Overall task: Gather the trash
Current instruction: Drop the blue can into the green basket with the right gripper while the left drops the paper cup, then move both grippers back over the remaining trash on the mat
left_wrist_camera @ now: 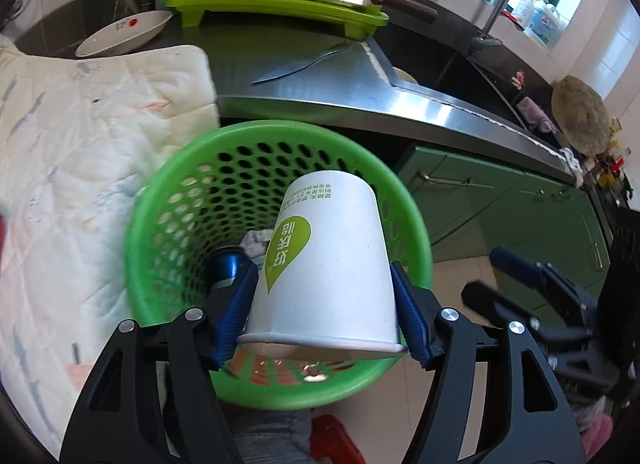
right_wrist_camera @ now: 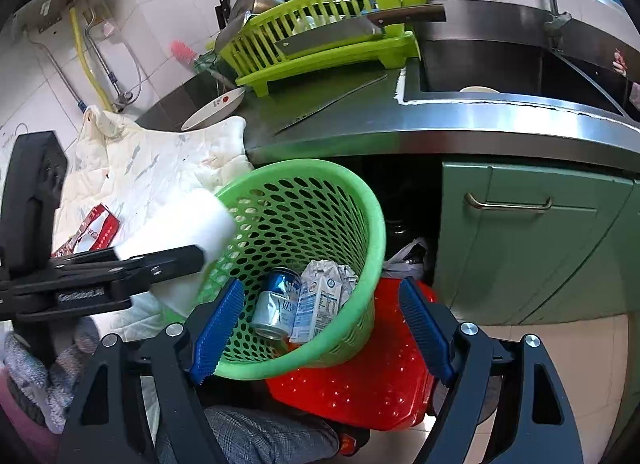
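The white paper cup with a green leaf logo [left_wrist_camera: 326, 264] sits upside down between the blue ribbed pads of the left gripper [left_wrist_camera: 324, 312], above the mouth of the green perforated plastic basket [left_wrist_camera: 280, 139]. Both pads lie along its walls; whether they press on it I cannot tell. In the right wrist view this cup is a white blur, partly hidden by the black gripper frame. Inside the basket lie a dented blue and silver can [right_wrist_camera: 276, 304] and a crushed white carton [right_wrist_camera: 320, 300]; its print is too small to read. The right gripper [right_wrist_camera: 320, 328] stands wide with nothing held, near the basket's rim. The basket rests on a red plastic stool [right_wrist_camera: 360, 396], cut off below.
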Tool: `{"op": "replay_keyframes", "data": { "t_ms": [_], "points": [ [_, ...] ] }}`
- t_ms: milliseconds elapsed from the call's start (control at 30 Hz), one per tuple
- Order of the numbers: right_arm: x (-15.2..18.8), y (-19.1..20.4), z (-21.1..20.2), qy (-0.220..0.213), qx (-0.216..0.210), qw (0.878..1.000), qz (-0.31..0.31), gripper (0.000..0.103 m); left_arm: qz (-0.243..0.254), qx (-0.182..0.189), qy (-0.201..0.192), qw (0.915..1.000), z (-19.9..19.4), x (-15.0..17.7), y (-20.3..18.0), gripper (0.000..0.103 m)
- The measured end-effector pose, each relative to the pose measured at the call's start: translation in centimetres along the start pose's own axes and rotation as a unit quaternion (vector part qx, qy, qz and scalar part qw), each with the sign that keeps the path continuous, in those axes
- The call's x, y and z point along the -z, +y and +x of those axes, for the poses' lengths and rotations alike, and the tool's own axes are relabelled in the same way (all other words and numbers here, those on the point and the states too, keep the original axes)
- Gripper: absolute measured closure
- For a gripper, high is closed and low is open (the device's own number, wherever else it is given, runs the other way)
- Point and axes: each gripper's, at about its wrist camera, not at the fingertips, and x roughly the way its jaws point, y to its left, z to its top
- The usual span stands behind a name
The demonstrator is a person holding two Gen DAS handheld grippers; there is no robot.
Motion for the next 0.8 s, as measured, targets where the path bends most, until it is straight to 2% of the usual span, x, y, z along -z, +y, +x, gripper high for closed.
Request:
{"op": "replay_keyframes", "data": {
  "t_ms": [133, 333, 567, 800],
  "points": [
    [0.3, -0.5, -0.1, 0.0, 0.001, 1.0, 0.004, 0.026, -0.001, 0.017, -0.004, 0.9998, 0.7, 0.1, -0.8, 0.024],
    [0.8, -0.5, -0.4, 0.0, -0.003, 1.0, 0.01, 0.026, -0.008, 0.024, -0.011, 0.9996, -0.1, 1.0, -0.2, 0.024],
    [0.7, 1.0, -0.6, -0.004, -0.016, 1.0, 0.003, 0.026, -0.024, 0.005, -0.032, 0.9992, -3.5, 2.1, 2.2, 0.024],
    [0.6, 3.4, -0.8, -0.005, -0.03, 0.999, -0.012, 0.026, -0.039, -0.034, -0.058, 0.9969, -7.2, 4.2, 5.0, 0.024]
  ]
}}
